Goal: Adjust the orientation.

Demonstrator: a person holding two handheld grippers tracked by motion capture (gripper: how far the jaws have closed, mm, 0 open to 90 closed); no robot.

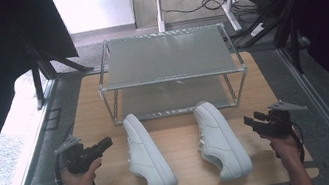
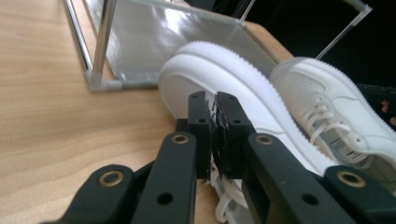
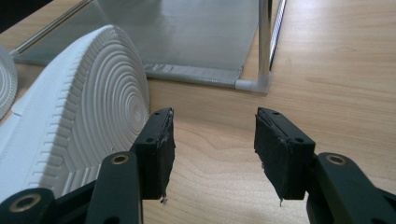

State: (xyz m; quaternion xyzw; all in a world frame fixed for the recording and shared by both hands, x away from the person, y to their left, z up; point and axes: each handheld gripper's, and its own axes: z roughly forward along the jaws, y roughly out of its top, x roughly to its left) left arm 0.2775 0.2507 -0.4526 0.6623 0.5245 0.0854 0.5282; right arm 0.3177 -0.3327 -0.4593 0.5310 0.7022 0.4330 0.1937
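High view: wooden table bears a two-tier rack, grey floor around.

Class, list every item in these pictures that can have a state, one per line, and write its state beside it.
Left white leather sneaker: lying on its side on the wooden table, apart from both grippers.
Right white leather sneaker: lying on its side, sole toward the right gripper.
Two-tier metal-frame shoe rack: upright, both shelves bare.
Left gripper: fingers shut, holding nothing.
Right gripper: fingers open, holding nothing.
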